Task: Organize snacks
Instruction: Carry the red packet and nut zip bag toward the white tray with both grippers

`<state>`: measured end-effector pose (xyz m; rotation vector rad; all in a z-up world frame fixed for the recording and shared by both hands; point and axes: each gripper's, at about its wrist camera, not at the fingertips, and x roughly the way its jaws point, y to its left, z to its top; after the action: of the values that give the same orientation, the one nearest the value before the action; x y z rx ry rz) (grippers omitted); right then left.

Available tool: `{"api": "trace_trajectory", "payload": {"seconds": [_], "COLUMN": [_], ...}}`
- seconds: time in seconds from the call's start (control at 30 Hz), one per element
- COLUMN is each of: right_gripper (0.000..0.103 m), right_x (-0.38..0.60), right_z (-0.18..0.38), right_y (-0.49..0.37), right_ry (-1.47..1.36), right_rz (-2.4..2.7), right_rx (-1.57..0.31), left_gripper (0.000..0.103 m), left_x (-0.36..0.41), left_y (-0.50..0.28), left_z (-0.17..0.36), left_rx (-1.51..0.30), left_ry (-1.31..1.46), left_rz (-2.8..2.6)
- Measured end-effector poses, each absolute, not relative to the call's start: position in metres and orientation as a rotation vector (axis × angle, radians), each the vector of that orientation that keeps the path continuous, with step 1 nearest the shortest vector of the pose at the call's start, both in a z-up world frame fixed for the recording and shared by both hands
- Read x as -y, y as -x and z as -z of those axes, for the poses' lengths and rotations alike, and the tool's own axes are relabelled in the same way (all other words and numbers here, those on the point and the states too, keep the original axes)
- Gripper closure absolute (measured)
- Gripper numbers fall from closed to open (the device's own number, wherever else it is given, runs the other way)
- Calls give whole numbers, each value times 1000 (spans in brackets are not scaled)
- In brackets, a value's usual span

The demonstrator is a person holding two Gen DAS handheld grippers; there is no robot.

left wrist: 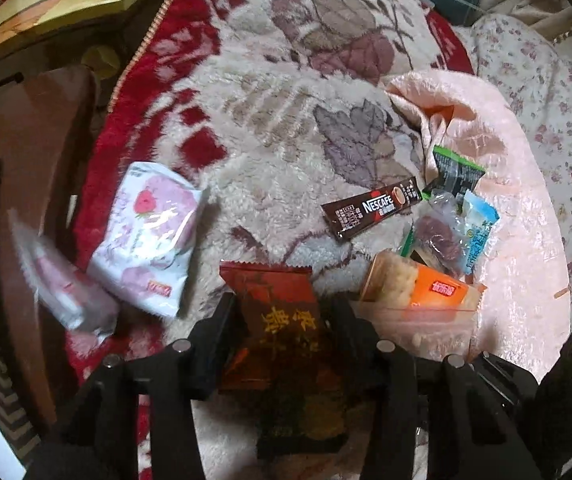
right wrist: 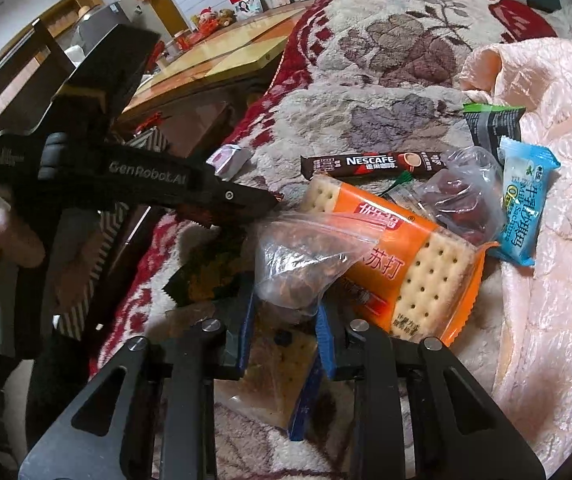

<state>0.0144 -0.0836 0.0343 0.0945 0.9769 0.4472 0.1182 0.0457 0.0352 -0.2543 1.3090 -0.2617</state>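
A dark red snack packet (left wrist: 282, 320) is clamped between the jaws of the left gripper (left wrist: 286, 316), its long axis running along the fingers, over the floral blanket (left wrist: 286, 100). A clear bag of brown snacks (right wrist: 298, 256) is pinched in the right gripper (right wrist: 284, 312), beside the orange cracker pack (right wrist: 406, 272).

Pink packet (left wrist: 60, 292) at blanket's (left wrist: 246, 92) left edge blurred; dark red packet's (left wrist: 282, 320) lower part hidden btwn fingers (left wrist: 218, 344).
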Motion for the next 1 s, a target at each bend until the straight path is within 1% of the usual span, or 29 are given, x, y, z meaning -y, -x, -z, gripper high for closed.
{"api": "trace_trajectory", "payload": {"seconds": [0.17,0.2,0.23,0.27,0.43,0.57,0.67,0.7,0.73,0.77,0.8,0.97,1.0], "right_gripper": [79,79,79,79,79,79,79,79,79,79,79,79,79], "right_x": [89,89,88,88,80,77,78,79,81,83,85,90,90], "right_z": [-42,-44,-46,-49,-60,-64,-66,-66,-66,-66,-65,-58,-57], "right_y": [-5,-4,-2,0,6,12,17,18,19,21,21,21,21], "right_ry": [-133,-133,-133,-136,-120,-103,-96,-95,-97,-104,-108,-136,-137], "right_rz": [-462,-462,-463,-465,-478,-479,-471,-466,-463,-459,-458,-457,-457], "right_rx": [-966,-962,-955,-949,-926,-917,-917,-917,-918,-920,-921,-943,-945], "left_gripper": [53,58,68,69,69,69,66,58,45,40,37,39,46], "left_x": [-60,-62,-65,-67,-72,-79,-78,-78,-77,-74,-71,-54,-55], "left_y": [-95,-90,-84,-77,-55,-50,-45,-42,-39,-36,-33,-33,-35], "left_z": [-56,-60,-66,-71,-84,-77,-72,-70,-66,-64,-61,-42,-38], "left_rx": [-1241,-1227,-1211,-1197,-1145,-1167,-1174,-1176,-1178,-1180,-1180,-1196,-1204], "left_ry": [263,265,264,257,241,268,261,262,260,249,234,62,54], "left_rz": [221,215,209,199,172,168,160,173,190,203,219,228,233]}}
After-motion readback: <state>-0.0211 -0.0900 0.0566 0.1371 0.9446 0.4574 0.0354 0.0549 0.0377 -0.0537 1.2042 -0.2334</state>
